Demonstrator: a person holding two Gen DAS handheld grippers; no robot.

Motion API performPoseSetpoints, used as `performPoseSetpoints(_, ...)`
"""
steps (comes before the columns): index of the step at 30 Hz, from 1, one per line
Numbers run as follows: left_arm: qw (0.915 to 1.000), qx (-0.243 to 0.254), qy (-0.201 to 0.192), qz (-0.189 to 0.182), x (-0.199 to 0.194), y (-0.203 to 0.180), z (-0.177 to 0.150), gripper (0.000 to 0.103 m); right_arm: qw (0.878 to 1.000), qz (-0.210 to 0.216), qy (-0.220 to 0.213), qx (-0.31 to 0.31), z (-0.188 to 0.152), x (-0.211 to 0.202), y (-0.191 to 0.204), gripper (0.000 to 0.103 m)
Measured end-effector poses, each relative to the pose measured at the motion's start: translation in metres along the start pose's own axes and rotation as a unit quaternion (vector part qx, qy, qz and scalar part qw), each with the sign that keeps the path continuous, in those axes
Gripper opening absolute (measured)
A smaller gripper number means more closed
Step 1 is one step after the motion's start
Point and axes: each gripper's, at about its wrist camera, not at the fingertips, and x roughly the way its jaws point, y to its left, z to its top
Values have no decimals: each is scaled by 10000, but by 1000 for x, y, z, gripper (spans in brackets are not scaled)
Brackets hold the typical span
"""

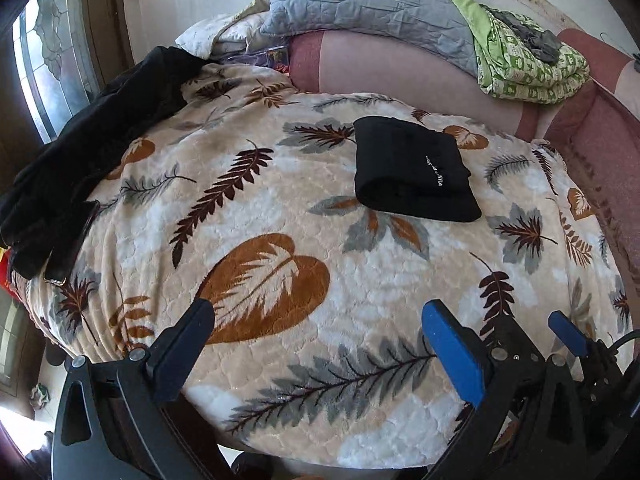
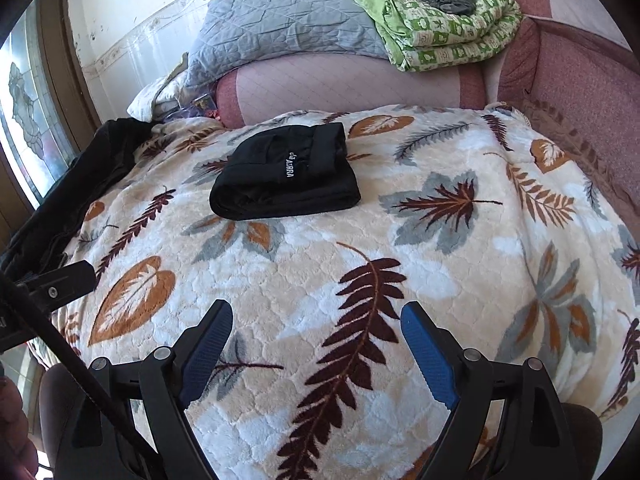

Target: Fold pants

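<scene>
Blue-padded fingers of the left gripper [image 1: 318,320] fill the bottom of the left wrist view, spread wide, with nothing between them, only the leaf-print blanket [image 1: 280,240] below. Landmark for all positions: that blanket.

Right gripper [image 2: 317,322]: jaws also wide apart and empty, hovering over the near edge of the blanket, above a dark brown fern print. Its blue pads touch nothing.

Pants [image 2: 286,174]: black, folded into a compact rectangle, lying flat on the far half of the blanket, white lettering facing up. Neither gripper is in contact with them; both sit well apart from them on the near side.

Second dark garment [image 1: 92,148]: heaped along the left edge of the blanket, partly hanging off it.

Beyond the far edge of the blanket: pink sofa back [image 2: 348,88], with a grey quilt [image 2: 280,28] and a folded green patterned quilt [image 2: 452,28] resting on top. Stained-glass window [image 1: 52,68] off the left side.
</scene>
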Motion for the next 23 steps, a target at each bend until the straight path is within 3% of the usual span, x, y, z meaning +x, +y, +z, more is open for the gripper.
performPoseSetpoints(14,9983,-468,237,-240,19,42,-3,103,9983,-101,81,-560,13,4,41,90)
performPoseSetpoints(23,9983,-333,380,-281,23,35,-7,103,9965,-39,182,-809,13,11,55,91)
